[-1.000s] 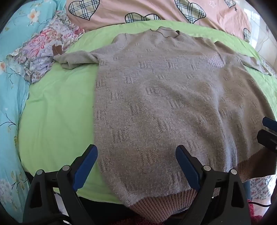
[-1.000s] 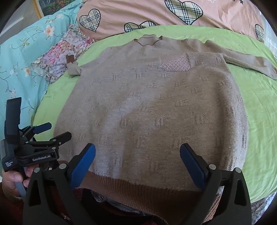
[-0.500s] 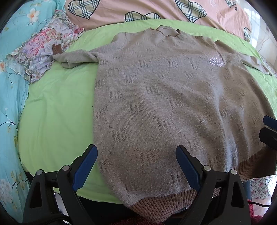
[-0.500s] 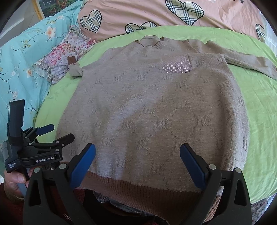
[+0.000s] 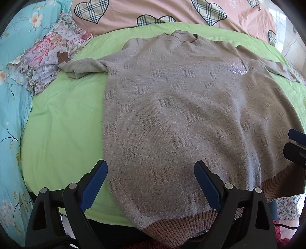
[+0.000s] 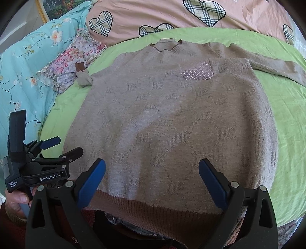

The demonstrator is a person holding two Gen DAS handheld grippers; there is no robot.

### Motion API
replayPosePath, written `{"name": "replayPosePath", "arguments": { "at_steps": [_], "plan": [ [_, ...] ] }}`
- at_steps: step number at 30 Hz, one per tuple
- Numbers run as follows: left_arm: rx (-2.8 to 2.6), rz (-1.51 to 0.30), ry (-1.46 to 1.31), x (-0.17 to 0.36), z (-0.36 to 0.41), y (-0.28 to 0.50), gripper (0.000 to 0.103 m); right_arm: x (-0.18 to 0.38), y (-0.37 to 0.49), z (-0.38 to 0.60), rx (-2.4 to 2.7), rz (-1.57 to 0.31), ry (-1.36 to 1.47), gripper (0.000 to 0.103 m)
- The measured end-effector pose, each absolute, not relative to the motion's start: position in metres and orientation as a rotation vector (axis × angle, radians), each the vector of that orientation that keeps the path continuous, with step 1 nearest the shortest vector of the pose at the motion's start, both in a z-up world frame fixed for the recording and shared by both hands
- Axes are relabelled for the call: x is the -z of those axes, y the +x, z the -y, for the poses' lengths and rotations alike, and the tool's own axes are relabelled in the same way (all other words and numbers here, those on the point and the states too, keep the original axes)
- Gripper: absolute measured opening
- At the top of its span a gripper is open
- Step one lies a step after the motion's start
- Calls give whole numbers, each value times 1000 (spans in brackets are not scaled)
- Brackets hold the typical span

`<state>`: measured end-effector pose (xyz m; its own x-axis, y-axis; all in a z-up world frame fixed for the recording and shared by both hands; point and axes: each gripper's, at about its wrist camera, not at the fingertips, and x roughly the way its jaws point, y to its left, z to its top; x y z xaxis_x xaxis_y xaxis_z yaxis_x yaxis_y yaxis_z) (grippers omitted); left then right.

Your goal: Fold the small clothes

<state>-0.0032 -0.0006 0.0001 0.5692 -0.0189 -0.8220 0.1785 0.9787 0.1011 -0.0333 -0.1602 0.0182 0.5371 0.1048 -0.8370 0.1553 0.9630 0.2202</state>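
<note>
A taupe knit sweater (image 5: 181,115) lies flat, front up, on a green sheet (image 5: 63,124), collar far, ribbed brown hem (image 5: 181,228) nearest me. It also shows in the right wrist view (image 6: 172,124). Its left sleeve (image 5: 82,67) is bunched toward a floral cloth. Its right sleeve (image 6: 273,65) stretches out to the right. My left gripper (image 5: 151,183) is open and empty above the hem's left part. My right gripper (image 6: 152,182) is open and empty above the hem. The left gripper also shows at the left of the right wrist view (image 6: 61,146).
A floral ruffled cloth (image 5: 45,59) lies at the far left by the sleeve cuff. A pink quilt with plaid hearts (image 5: 172,11) lies beyond the collar. A turquoise floral quilt (image 5: 11,115) covers the left side. The bed's near edge runs just under the hem.
Both grippers have stayed open over the hem and barely shifted. The sweater has not moved.
</note>
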Motion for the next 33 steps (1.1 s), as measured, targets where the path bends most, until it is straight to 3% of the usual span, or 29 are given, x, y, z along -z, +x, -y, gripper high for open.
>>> {"name": "replayPosePath", "arguments": {
  "at_steps": [26,33],
  "plan": [
    [145,-969,193,-13,11,14,93,-19,-27,170,48,-1039,267,98],
    [224,-945,50,-29,8,41,93,-28,-21,205,109,-1000,306,98]
  ]
}}
